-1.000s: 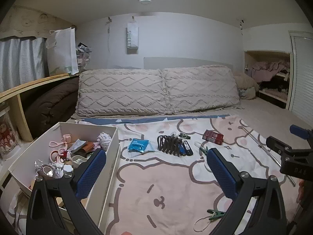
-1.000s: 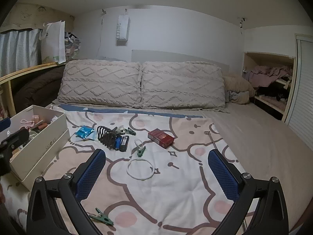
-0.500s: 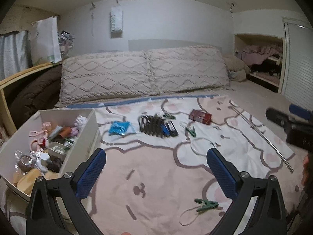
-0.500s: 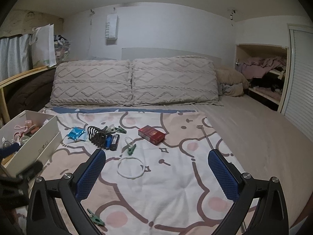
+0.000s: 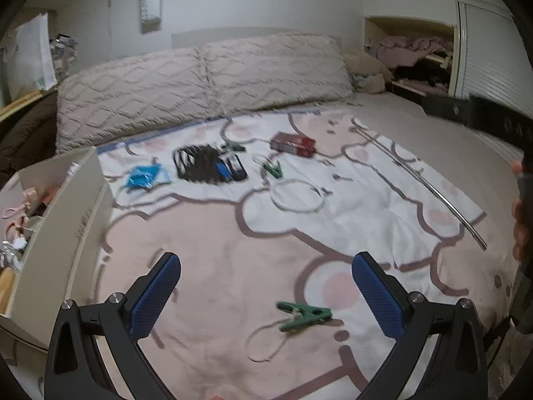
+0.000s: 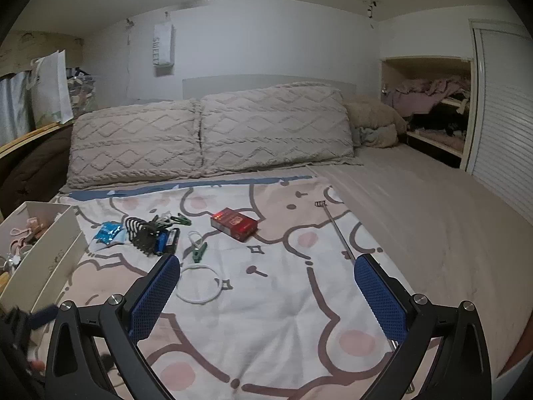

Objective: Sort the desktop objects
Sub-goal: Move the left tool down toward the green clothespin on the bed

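Observation:
Loose objects lie on a bear-print blanket [image 5: 216, 243]: a red box [image 5: 292, 144] [image 6: 234, 223], a black comb [image 5: 196, 165] [image 6: 141, 233], a blue packet [image 5: 143, 176] [image 6: 108, 231], a white ring [image 5: 296, 195] [image 6: 198, 283], green clips [image 5: 304, 313] [image 6: 199, 252], a metal rod [image 5: 429, 186] [image 6: 339, 233]. A white box [image 5: 63, 230] [image 6: 50, 253] at the left holds several items. My left gripper [image 5: 266, 296] is open, low over the nearest green clip. My right gripper [image 6: 266, 296] is open above the blanket.
Two knit pillows [image 6: 213, 133] lean at the head of the bed. A wall niche with clothes [image 6: 429, 106] is at the right. A wooden rail with a white bag [image 6: 50, 90] is at the left.
The left gripper has swung right and dipped toward the blanket; the near green clip now lies between its fingers. The right gripper has moved forward slightly.

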`<state>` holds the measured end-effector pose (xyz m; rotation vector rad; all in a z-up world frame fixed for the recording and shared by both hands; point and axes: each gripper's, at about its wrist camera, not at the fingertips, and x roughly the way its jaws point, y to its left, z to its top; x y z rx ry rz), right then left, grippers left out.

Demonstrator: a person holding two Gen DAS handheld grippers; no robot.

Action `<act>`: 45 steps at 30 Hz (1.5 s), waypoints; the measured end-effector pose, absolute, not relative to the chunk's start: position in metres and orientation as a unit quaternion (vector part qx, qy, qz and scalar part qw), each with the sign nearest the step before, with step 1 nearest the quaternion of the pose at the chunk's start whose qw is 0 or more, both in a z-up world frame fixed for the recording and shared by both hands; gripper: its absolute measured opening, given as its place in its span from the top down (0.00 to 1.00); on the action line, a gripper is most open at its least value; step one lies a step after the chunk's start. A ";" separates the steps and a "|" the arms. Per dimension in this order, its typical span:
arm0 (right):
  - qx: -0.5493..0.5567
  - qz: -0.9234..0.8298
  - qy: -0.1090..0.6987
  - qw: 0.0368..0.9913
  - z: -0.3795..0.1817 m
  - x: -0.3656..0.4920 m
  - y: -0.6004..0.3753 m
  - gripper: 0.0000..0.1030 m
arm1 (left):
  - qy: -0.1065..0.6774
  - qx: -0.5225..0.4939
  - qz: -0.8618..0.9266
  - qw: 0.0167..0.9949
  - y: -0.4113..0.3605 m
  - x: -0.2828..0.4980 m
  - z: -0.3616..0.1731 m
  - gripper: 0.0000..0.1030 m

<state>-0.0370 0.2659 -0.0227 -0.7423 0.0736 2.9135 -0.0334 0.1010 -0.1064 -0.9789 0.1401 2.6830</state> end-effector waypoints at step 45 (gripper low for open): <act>-0.448 0.891 0.008 -0.077 -0.144 -0.166 0.217 0.00 | 0.040 -0.430 0.888 0.157 0.117 -0.048 -0.191 0.00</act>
